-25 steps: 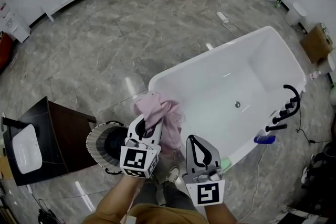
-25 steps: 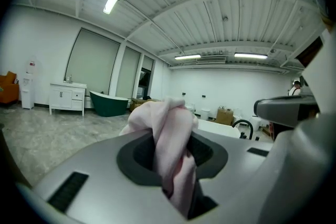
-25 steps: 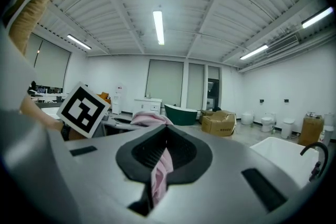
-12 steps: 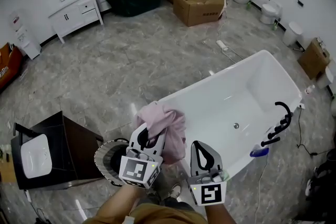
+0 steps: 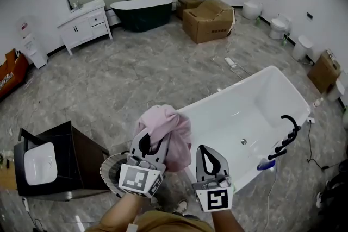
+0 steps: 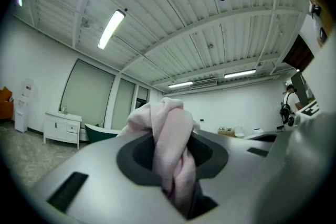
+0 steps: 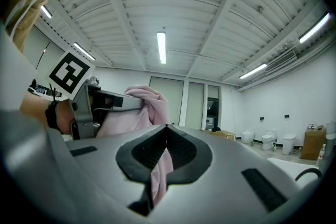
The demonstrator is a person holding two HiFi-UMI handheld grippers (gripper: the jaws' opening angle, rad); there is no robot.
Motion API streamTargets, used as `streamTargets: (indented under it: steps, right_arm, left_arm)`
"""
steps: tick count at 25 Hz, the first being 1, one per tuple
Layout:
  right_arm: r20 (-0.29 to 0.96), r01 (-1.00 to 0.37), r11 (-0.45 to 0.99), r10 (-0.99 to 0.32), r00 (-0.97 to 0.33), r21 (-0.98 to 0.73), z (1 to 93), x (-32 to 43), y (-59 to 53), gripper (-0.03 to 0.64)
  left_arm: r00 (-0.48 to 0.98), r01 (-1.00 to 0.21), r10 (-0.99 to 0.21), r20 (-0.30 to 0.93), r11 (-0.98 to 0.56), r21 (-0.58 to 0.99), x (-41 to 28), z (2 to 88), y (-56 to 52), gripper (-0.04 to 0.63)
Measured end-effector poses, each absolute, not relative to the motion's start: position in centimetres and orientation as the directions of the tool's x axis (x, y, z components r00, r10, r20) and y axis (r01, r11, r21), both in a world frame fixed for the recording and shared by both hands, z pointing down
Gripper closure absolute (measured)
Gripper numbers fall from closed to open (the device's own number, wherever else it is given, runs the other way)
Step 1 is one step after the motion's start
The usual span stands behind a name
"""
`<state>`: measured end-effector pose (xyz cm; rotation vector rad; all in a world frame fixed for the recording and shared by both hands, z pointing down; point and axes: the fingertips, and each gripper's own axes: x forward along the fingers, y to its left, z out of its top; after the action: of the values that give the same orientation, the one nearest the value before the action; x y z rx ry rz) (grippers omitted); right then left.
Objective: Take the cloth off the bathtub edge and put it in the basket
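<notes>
The pink cloth (image 5: 166, 133) hangs bunched in the air, lifted off the white bathtub (image 5: 283, 89). My left gripper (image 5: 153, 137) is shut on it; in the left gripper view the cloth (image 6: 169, 134) is pinched between the jaws of the left gripper (image 6: 178, 186) and bulges above them. My right gripper (image 5: 207, 150) is beside the cloth on its right, shut with its tips touching and nothing seen in them. In the right gripper view pink cloth (image 7: 149, 107) shows left of and below the right gripper (image 7: 167, 126). The round basket (image 5: 110, 170) stands on the floor under my left hand.
A dark cabinet with a white basin (image 5: 41, 163) stands left of the basket. A black tap set (image 5: 285, 136) sits on the tub's near right rim. Far off are a white vanity (image 5: 87, 24), a dark bathtub (image 5: 142, 11), cardboard boxes (image 5: 209, 19) and toilets (image 5: 280, 27).
Both grippers have risen. The left one has lifted the cloth off the tub's edge and higher into the air. The head view has tipped up, showing more of the room.
</notes>
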<state>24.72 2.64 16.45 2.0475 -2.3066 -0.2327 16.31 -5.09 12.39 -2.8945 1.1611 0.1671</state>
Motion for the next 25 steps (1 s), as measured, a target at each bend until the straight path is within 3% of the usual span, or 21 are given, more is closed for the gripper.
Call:
streamTargets:
  steps: [13,25]
  right_arm:
    - [-0.032,-0.981,0.135,-0.990,-0.141,0.136,17.4,25.1,3.3,0.612]
    - [-0.025,-0.934,0.343,-0.937,-0.347,0.101,17.2,20.0,1.5,0.612]
  left_arm:
    - [0.704,-0.704,-0.704,-0.096,-0.709,0.036,16.2,13.0,-4.0,0.492]
    - [0.537,-0.841,-0.834,-0.131,-0.541,-0.004,8.4,11.4,-2.5,0.492]
